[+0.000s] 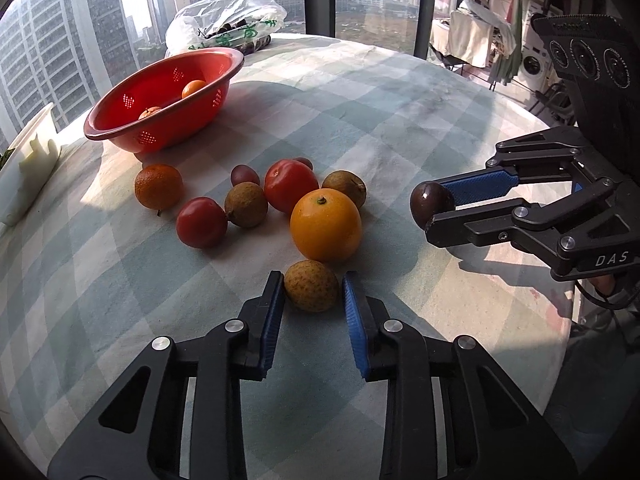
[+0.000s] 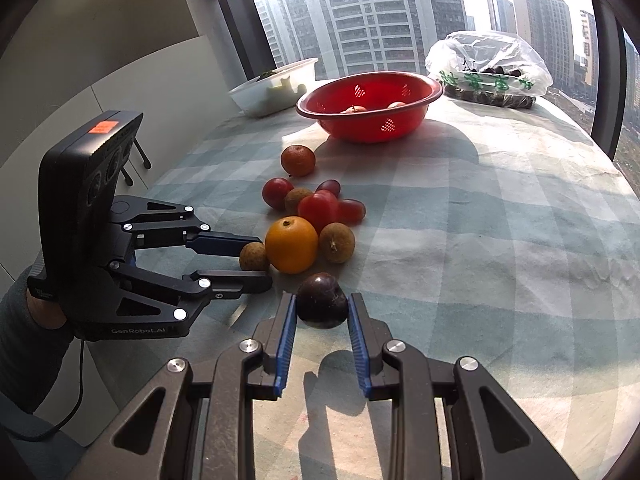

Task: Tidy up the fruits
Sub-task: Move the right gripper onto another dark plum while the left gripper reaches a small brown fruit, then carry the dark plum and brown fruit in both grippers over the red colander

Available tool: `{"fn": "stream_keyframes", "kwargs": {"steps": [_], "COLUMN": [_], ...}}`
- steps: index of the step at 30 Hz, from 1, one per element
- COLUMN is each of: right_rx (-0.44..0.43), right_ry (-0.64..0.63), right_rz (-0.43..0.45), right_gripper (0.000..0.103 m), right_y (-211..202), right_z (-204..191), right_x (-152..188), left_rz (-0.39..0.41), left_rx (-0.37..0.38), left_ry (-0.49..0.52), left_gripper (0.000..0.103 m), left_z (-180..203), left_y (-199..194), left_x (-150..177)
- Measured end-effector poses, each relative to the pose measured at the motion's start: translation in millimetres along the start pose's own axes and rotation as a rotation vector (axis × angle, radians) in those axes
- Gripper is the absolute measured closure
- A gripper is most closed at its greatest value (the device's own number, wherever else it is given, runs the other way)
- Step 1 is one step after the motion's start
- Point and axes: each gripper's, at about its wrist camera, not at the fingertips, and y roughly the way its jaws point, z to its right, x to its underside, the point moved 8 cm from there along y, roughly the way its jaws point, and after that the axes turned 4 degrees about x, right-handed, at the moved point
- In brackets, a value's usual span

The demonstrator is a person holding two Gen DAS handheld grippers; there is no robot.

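Fruits: a loose cluster lies on the checked cloth (image 1: 400,128) in front of the red bowl (image 1: 132,128).
Tub: a white plastic tub (image 1: 28,168) stands at the cloth's left edge, left of the bowl.
Bowl: two orange fruits (image 1: 194,89) lie inside it.
Bag: a thin plastic bag (image 1: 224,20) with dark fruit sits just behind the bowl, by the window.
Mandarin: a small dull-orange mandarin (image 1: 158,186) lies alone at the left of the cluster, nearest the bowl.
Tomatoes: a small tomato (image 1: 201,222) and a bigger tomato (image 1: 291,186) lie mid-cluster, with a brown longan (image 1: 246,204) between them and a grape (image 1: 245,175) behind.
Orange: a bright orange (image 1: 325,225), stem up, sits at the front, a second brown longan (image 1: 345,188) just behind it.
Left gripper: the left gripper (image 1: 312,286) is clamped on a speckled front longan (image 1: 311,285), which rests on the cloth just before the orange.
Right gripper: the right gripper (image 2: 322,306) pinches a dark plum (image 2: 322,300) between its blue pads, raised off the cloth, well right of the cluster.
Hand: a sleeved hand (image 2: 44,312) carries the left gripper.
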Motion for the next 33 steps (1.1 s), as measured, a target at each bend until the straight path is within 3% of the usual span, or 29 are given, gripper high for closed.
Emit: {"fn": "stream_keyframes", "kwargs": {"steps": [11, 19, 24, 28, 33], "right_rx": [-0.003, 0.046, 0.104, 0.124, 0.133], "right_ry": [0.028, 0.063, 0.084, 0.092, 0.041], "right_rz": [0.007, 0.028, 0.075, 0.107, 0.115], "right_gripper": [0.075, 0.075, 0.075, 0.075, 0.075], "right_y": [-3, -5, -10, -6, 16], "right_z": [7, 36, 63, 75, 71], "right_x": [-5, -28, -67, -111, -165], "left_rz": [0.022, 0.100, 0.155, 0.208, 0.209], "left_rx": [0.006, -0.051, -0.110, -0.164, -0.197], "left_ry": [-0.060, -0.140, -0.165, -0.168, -0.153], "left_gripper": [0.078, 0.078, 0.078, 0.078, 0.078], "left_z": [-11, -58, -97, -128, -162], "left_y": [-11, -44, -63, -74, -63], "left_x": [8, 0, -26, -66, -121]}}
